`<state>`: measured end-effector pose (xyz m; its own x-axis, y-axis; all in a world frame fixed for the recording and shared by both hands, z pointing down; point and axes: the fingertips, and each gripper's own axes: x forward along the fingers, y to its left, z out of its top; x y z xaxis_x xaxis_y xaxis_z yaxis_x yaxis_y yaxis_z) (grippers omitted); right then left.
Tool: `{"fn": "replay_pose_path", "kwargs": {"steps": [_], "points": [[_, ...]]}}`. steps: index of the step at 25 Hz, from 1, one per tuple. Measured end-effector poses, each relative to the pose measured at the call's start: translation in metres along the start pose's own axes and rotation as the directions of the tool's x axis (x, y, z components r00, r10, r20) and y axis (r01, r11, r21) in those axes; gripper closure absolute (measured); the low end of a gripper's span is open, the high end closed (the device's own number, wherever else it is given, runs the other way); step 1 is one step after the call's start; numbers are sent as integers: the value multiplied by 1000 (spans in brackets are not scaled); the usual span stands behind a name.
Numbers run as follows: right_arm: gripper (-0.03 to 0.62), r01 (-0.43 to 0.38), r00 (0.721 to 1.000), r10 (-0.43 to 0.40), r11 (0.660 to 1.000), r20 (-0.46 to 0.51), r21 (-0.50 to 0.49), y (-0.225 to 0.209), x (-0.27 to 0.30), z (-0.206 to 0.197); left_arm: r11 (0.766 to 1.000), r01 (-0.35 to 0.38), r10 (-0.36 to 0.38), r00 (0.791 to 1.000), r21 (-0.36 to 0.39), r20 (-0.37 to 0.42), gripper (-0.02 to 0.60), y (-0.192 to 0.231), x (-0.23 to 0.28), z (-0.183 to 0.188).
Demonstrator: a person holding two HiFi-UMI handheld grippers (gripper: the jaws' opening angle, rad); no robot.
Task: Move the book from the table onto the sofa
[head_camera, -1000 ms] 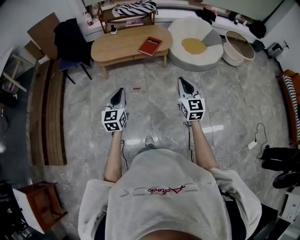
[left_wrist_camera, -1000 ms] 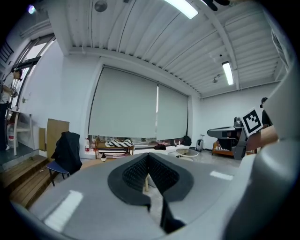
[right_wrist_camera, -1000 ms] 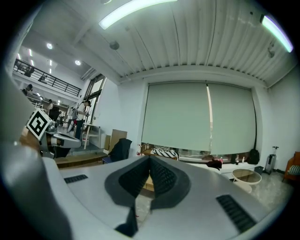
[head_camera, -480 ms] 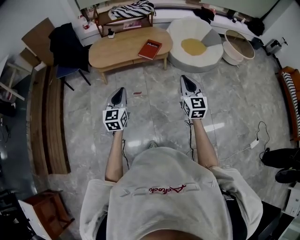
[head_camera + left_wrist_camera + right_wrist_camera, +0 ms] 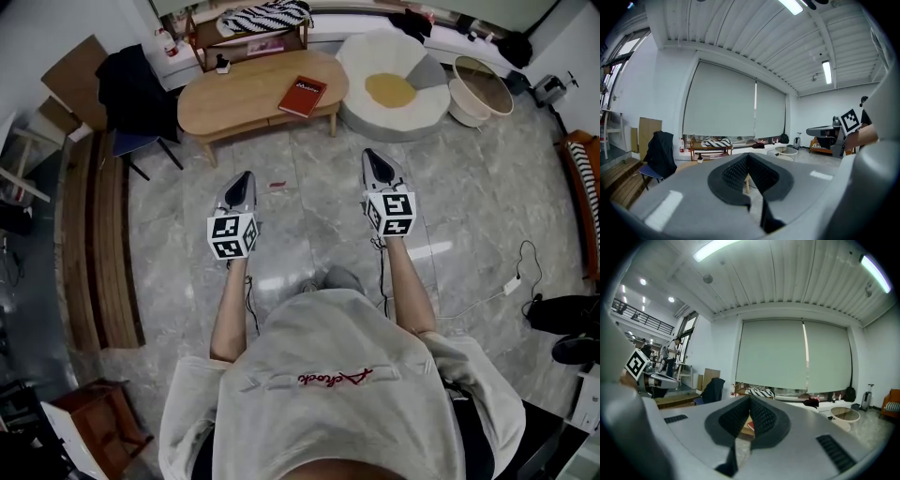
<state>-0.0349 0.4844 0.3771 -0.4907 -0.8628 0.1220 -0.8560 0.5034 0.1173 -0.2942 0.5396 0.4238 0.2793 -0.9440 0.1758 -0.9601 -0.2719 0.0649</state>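
Observation:
A red book (image 5: 302, 96) lies on the right part of an oval wooden table (image 5: 234, 103) at the far side of the floor. Right of the table stands a round white sofa seat (image 5: 412, 117) with a yellow cushion. My left gripper (image 5: 246, 178) and my right gripper (image 5: 373, 156) hover side by side over the marble floor, well short of the table, both pointing at it. Both are shut and hold nothing. In the right gripper view a bit of the red book (image 5: 749, 426) shows below the shut right gripper (image 5: 750, 401). The left gripper (image 5: 748, 157) is shut too.
A chair with a black jacket (image 5: 139, 89) stands left of the table, and wooden planks (image 5: 94, 234) lie along the left. Behind the table is a shelf with a striped cloth (image 5: 267, 17). A round basin (image 5: 480, 89), a floor cable (image 5: 514, 281), black shoes (image 5: 562, 314) and an orange sofa (image 5: 583, 187) are at the right.
The person has stepped forward a little, carrying both grippers slightly closer to the table. Both stay shut and empty.

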Motion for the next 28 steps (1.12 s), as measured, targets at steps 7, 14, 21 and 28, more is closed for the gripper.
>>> {"fn": "replay_pose_path", "kwargs": {"steps": [7,14,21,28], "points": [[585,-1,1000,1,1000,1,1,-2,9,-3,1000,4,-4,1000,18,-9,572,1,11,-3],[585,6,1000,-6,1000,15,-16,-14,22,-3,999,-14,14,1000,33,-7,572,14,30,-2],[585,13,999,-13,1000,31,-3,-30,57,-2,999,-18,18,1000,46,0,572,29,64,11],[585,6,999,-6,1000,42,-8,-57,103,1,999,-27,27,1000,37,5,572,45,112,25]]}}
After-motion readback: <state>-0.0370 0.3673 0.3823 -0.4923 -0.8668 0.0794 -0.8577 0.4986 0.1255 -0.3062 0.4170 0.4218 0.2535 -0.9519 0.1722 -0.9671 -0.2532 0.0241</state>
